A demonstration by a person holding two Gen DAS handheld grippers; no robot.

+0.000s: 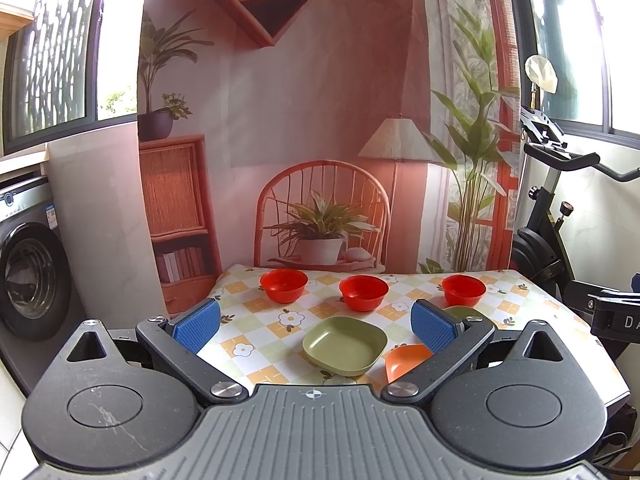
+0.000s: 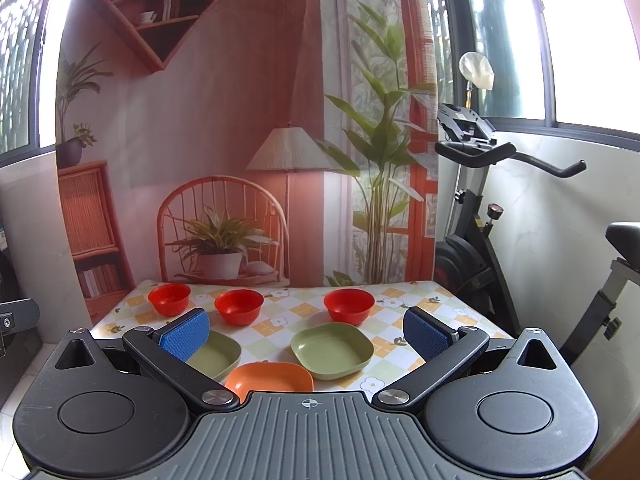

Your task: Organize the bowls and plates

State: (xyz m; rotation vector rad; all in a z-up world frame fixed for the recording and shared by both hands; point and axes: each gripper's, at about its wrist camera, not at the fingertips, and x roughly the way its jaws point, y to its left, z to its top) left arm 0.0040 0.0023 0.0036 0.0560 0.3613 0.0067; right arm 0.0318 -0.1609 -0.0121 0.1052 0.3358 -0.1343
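Note:
Three red bowls [image 1: 283, 285] [image 1: 363, 292] [image 1: 463, 290] stand in a row along the far side of a table [image 1: 256, 332] covered with a checked flower cloth. Nearer lie a green square plate [image 1: 345, 345], an orange plate [image 1: 404, 362] and a second green plate [image 1: 472, 314], which is mostly hidden behind a finger. My left gripper [image 1: 316, 326] hovers open before the table's near edge, holding nothing. The right wrist view shows the same bowls [image 2: 169, 299] [image 2: 239, 307] [image 2: 349, 305], both green plates [image 2: 216, 354] [image 2: 332, 350] and the orange plate [image 2: 269, 380]. My right gripper [image 2: 305, 336] is open and holds nothing.
A printed room backdrop [image 1: 320, 120] hangs right behind the table. An exercise bike [image 2: 480, 240] stands close to the table's right side. A washing machine [image 1: 28, 280] sits to the left. Windows flank both sides.

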